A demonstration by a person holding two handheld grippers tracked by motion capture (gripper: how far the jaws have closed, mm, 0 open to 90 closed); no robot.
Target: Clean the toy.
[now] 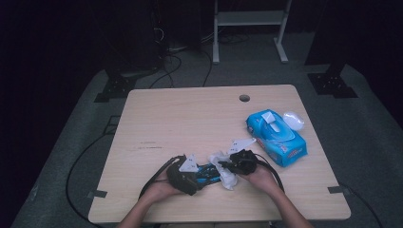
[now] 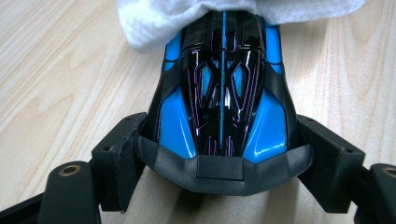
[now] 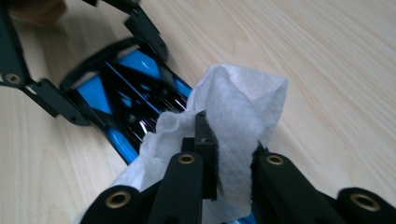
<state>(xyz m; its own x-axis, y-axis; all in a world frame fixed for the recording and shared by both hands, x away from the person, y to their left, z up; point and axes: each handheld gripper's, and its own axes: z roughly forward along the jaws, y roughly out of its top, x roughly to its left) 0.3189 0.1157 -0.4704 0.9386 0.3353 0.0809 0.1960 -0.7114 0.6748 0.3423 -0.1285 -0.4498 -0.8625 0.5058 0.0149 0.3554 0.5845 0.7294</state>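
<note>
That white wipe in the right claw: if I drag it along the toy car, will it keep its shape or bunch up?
Likely floppy: the wipe already folds and droops around the right claw. It probably bunches when dragged over the glossy toy car. It looks light, so it should lift easily.

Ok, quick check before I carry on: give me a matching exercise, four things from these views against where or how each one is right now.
Things:
1. toy car
2. white wipe
3. blue wipes pack
4. left gripper

States:
A. lies on the table's right side, touched by neither gripper
B. pinched between the right gripper's jaws, draped on the car's far end
C. jaws clamped on the car's two sides
D. blue and black, lying on the table, held at one end

Pairs: 1-D, 2-B, 3-A, 4-C
</note>
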